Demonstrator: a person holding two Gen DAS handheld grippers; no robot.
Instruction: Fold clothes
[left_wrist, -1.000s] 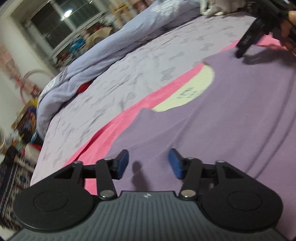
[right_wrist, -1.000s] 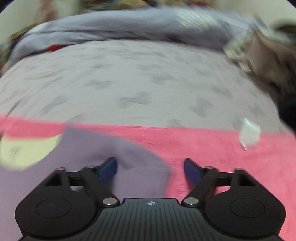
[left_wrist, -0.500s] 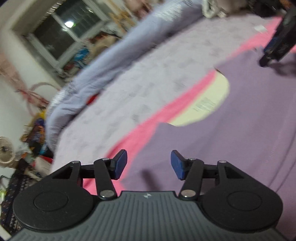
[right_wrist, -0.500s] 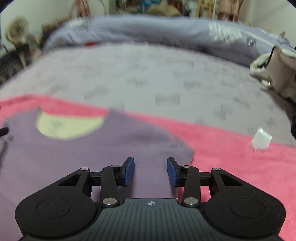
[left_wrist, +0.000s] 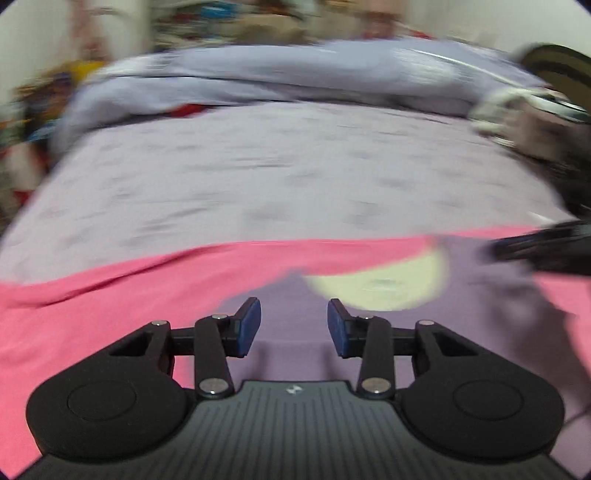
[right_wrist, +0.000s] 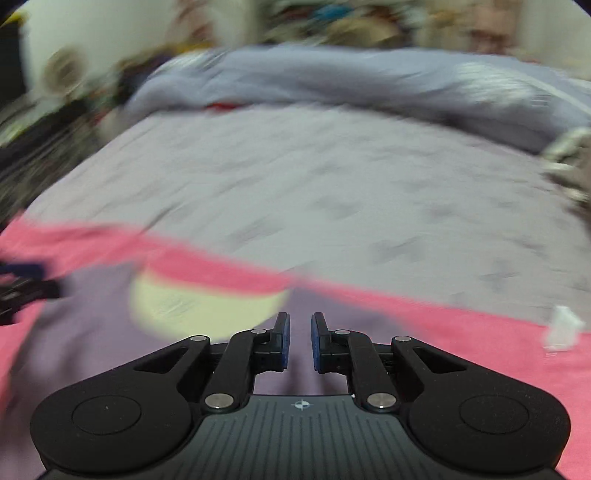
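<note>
A purple shirt (left_wrist: 291, 317) with a pale yellow inner neck (left_wrist: 384, 284) lies flat on a pink cloth (left_wrist: 92, 306) on the bed. My left gripper (left_wrist: 293, 325) is open and hovers over the shirt's left shoulder, holding nothing. My right gripper (right_wrist: 299, 341) has its pads a narrow gap apart over the shirt's (right_wrist: 351, 314) right shoulder, just right of the yellow neck (right_wrist: 199, 306); nothing shows between the pads. Each gripper shows as a dark blur at the edge of the other's view (left_wrist: 546, 251) (right_wrist: 22, 291). Both views are motion-blurred.
The bed has a lilac patterned sheet (left_wrist: 277, 177). A rumpled blue-grey duvet (left_wrist: 295, 74) lies along the far side. A pile of beige clothes (left_wrist: 528, 125) sits at the far right. A small white tag (right_wrist: 561, 326) lies on the pink cloth (right_wrist: 480, 343).
Both grippers have swung so they face the duvet. The right gripper's jaws have narrowed from wide open to a small gap. The left gripper stays open.
</note>
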